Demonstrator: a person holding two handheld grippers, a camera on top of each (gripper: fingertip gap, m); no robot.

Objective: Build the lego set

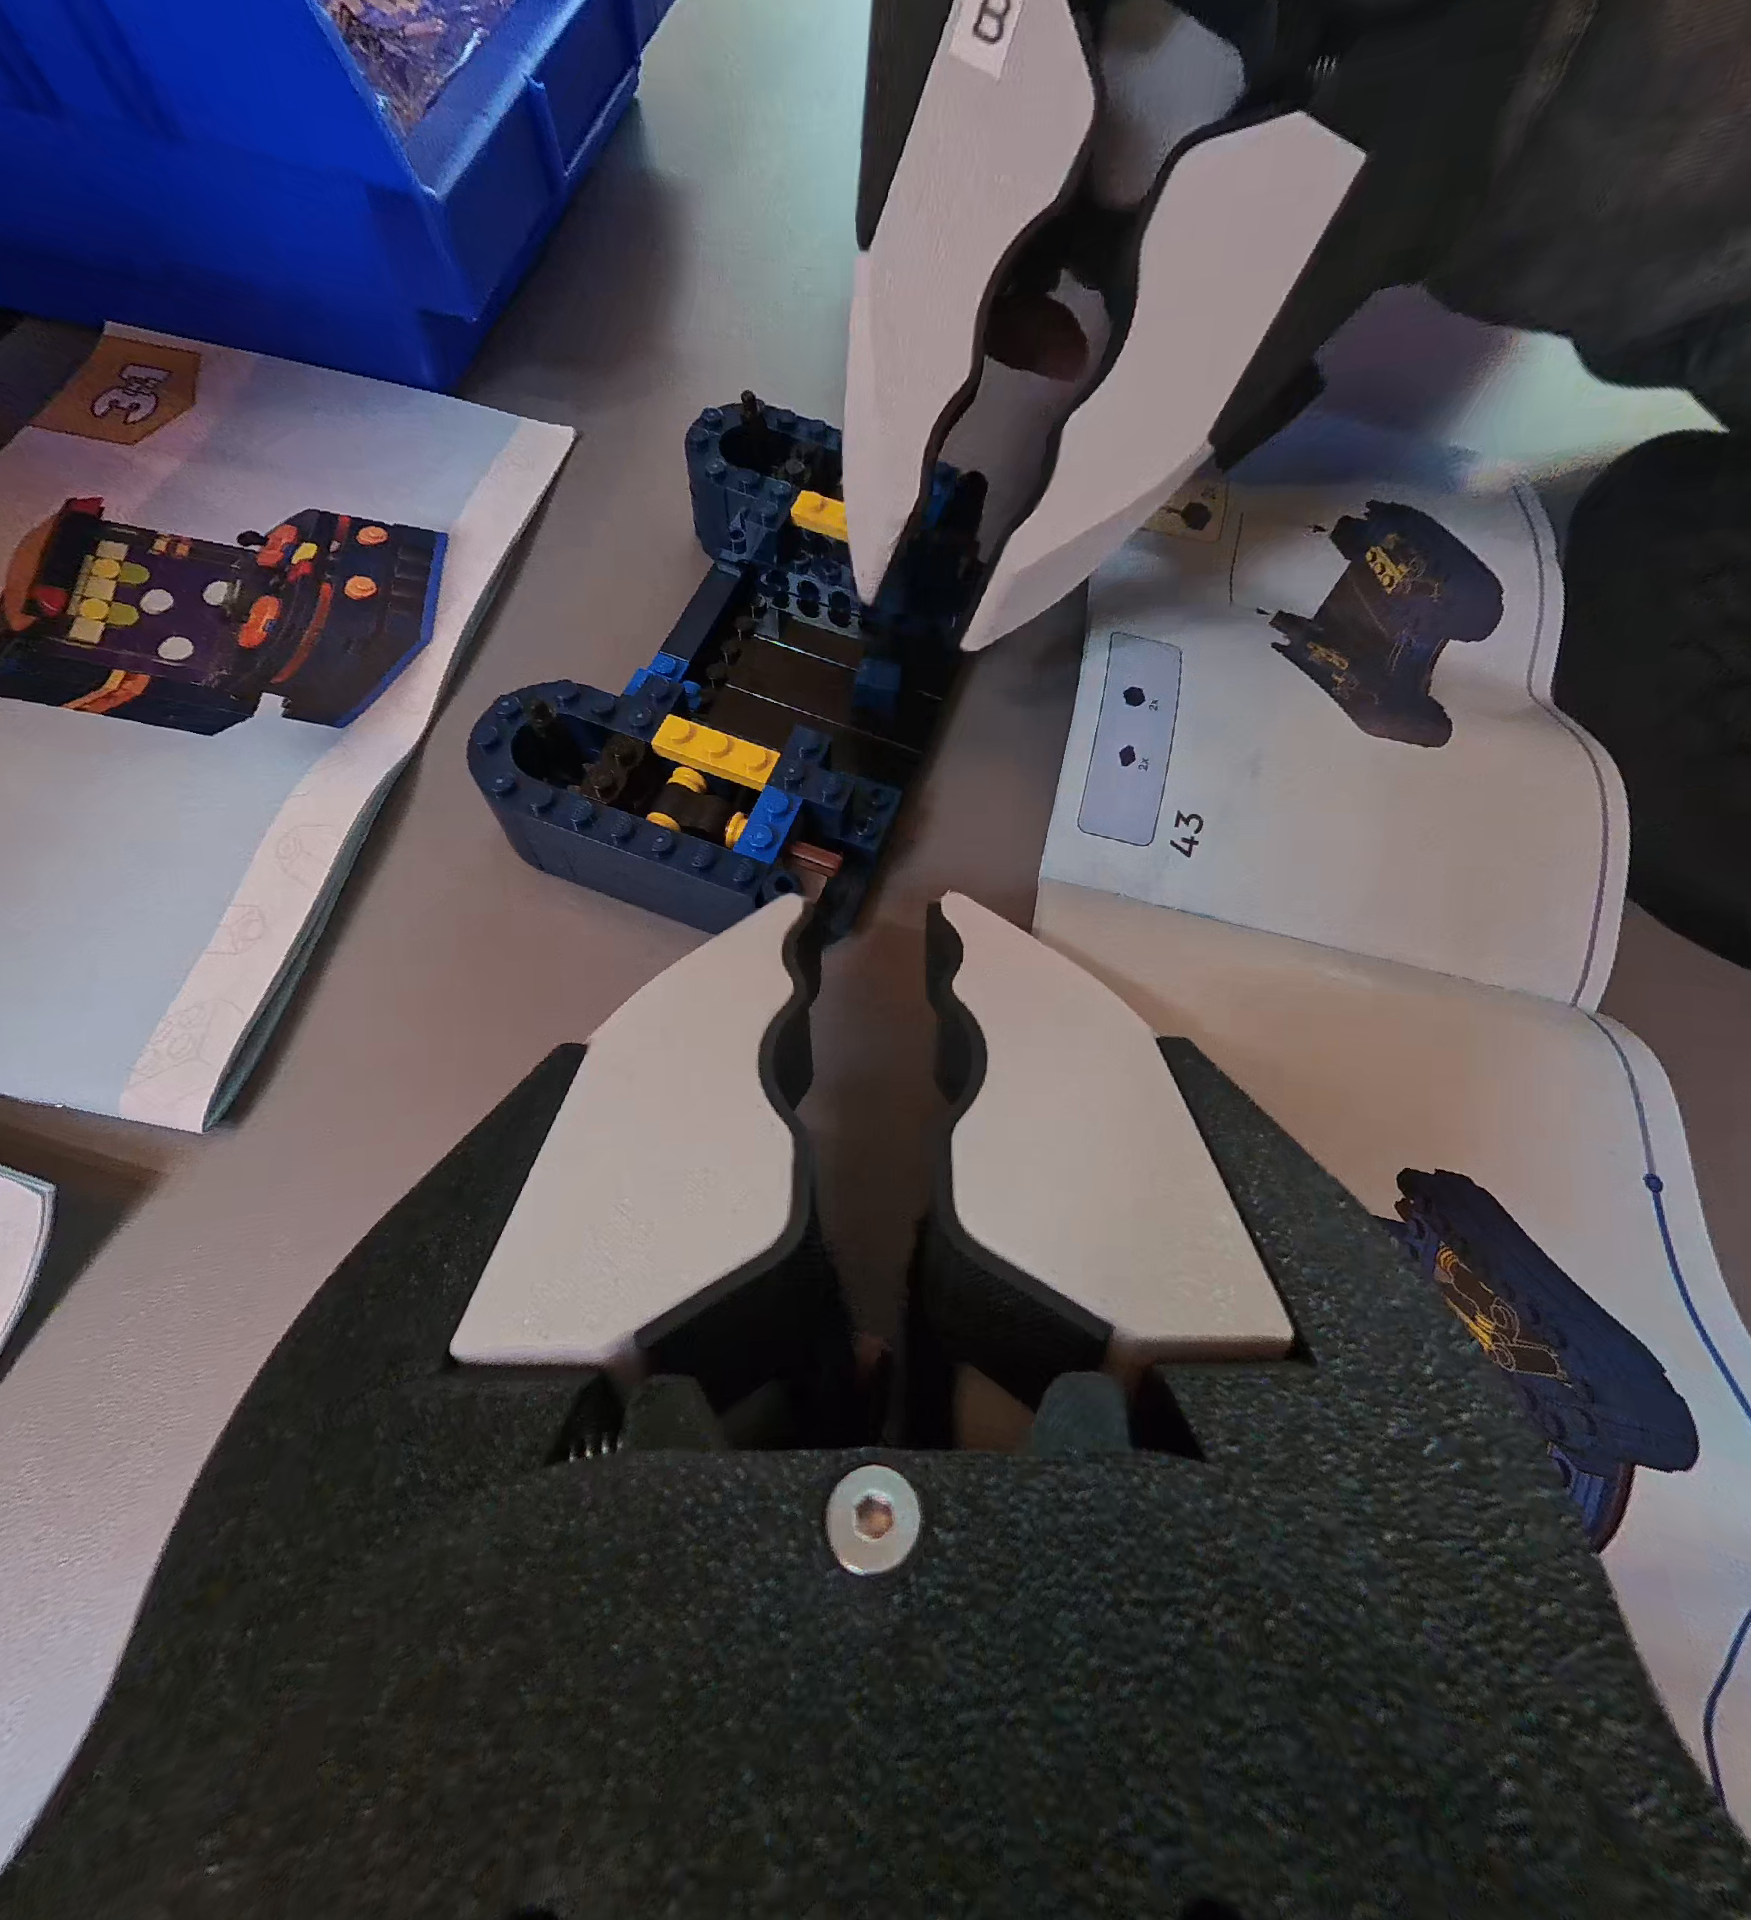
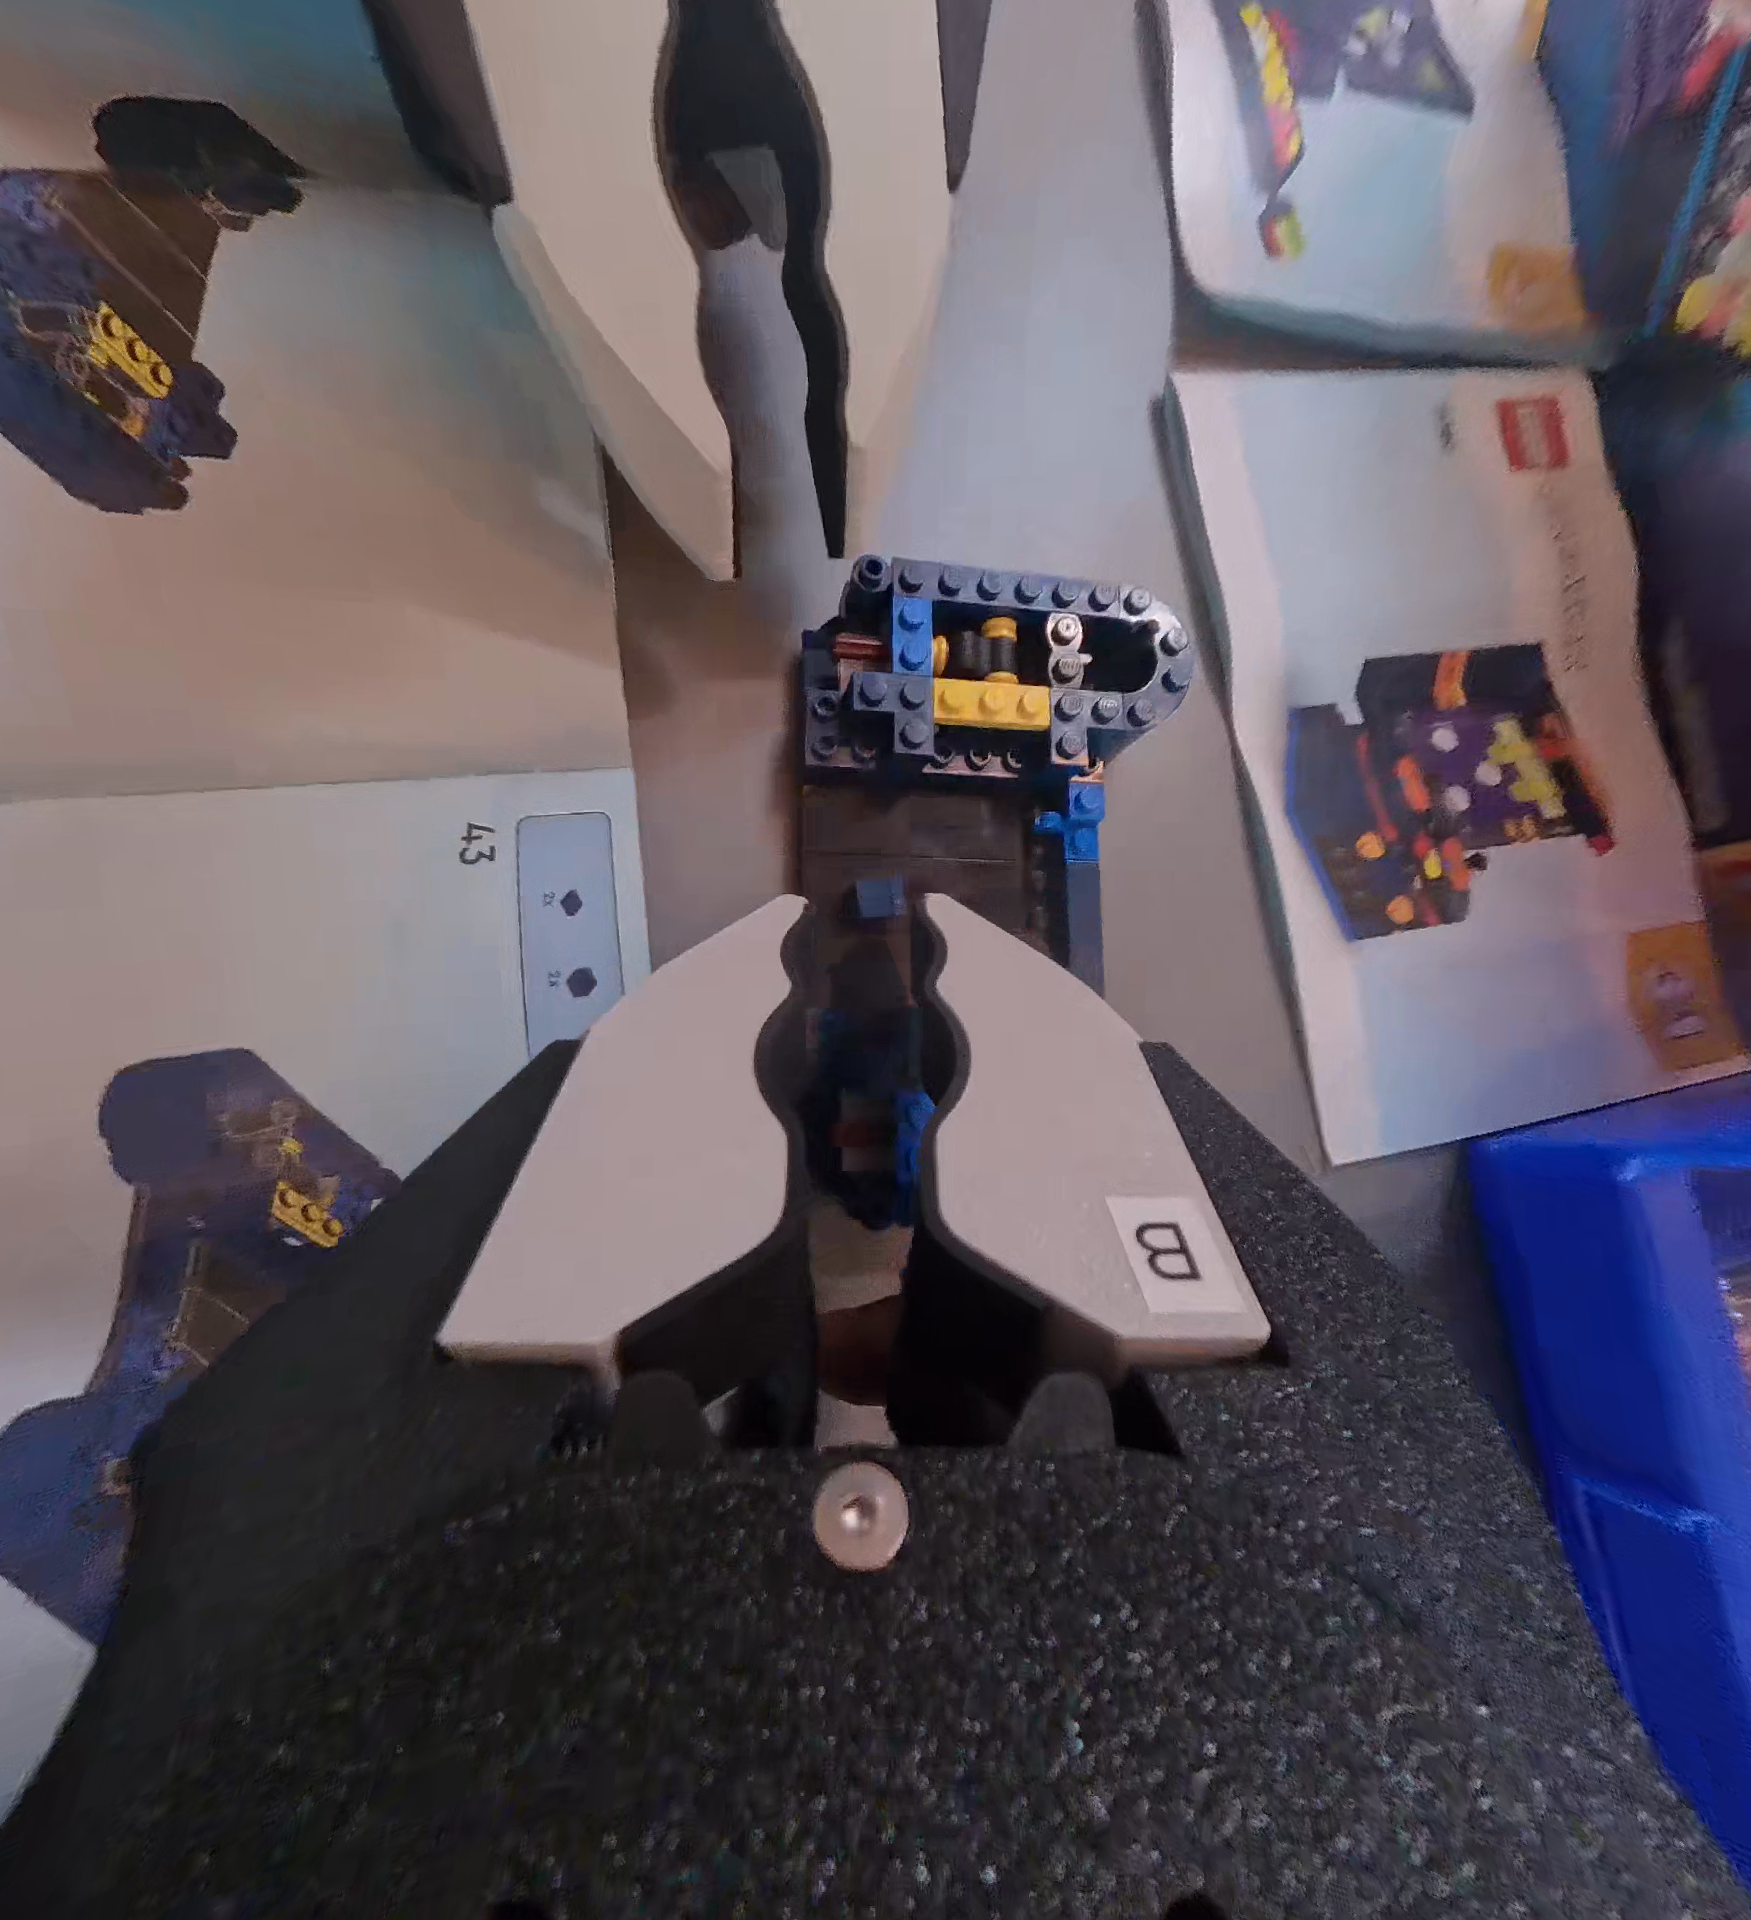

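Hobby worktable, grey tabletop [image 1: 767,208], open instruction booklets [image 1: 1318,727], blue parts bin [image 1: 227,208]

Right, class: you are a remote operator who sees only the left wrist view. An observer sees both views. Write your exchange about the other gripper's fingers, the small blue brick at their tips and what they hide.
Operator: Are those fingers clamped on the small blue brick?
Observer: No. In the right wrist view the small blue brick sits on the dark plate just ahead of the right gripper. The fingers are apart and neither presses it.
Operator: What lies beneath those fingers?
Observer: The other end of the brick model. Its blue pieces show between them.
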